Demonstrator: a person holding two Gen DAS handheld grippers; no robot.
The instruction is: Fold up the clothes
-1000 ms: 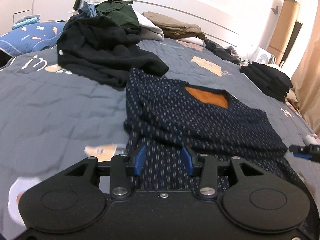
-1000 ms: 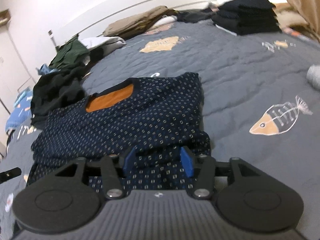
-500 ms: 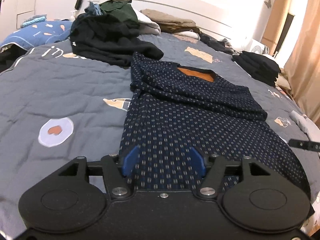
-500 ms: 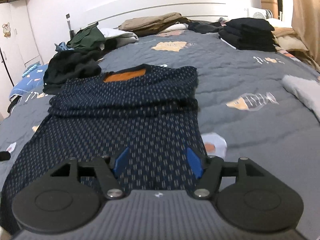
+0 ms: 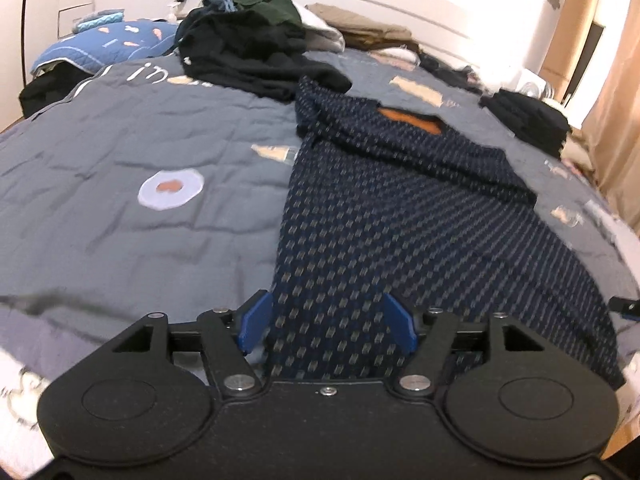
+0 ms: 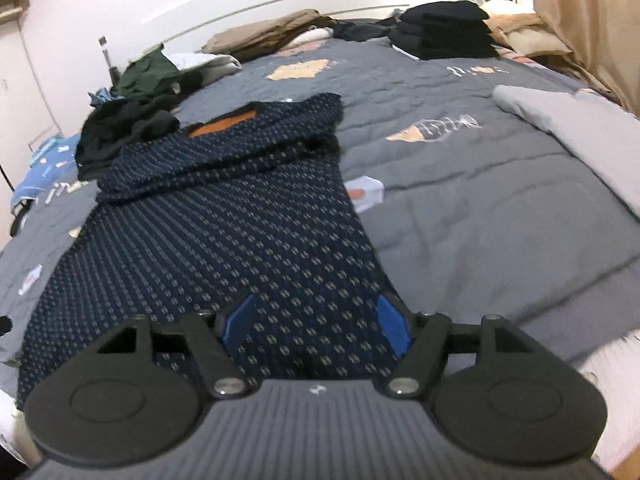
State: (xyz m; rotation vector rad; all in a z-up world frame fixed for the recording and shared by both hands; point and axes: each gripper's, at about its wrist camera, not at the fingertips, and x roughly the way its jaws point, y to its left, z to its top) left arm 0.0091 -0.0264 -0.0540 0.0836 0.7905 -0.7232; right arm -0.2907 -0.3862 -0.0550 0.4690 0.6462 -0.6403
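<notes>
A navy dotted sweater lies flat on the grey quilt, neck away from me and showing an orange lining. Its sleeves are folded across the chest. My left gripper is open over the hem's left part, with fabric lying between its blue fingertips. Over the hem's right part my right gripper is also open, its blue fingertips wide apart above the cloth. Neither jaw pinches the fabric.
A heap of dark unfolded clothes sits beyond the sweater's left shoulder. A folded black stack rests at the far right, and a grey garment lies right of the sweater. A blue pillow is far left. The near bed edge is just below the grippers.
Both grippers have drawn back from the folded sleeves to the sweater's hem near the bed edge, and their jaws have spread wider. The sweater's lower half now lies stretched flat.
</notes>
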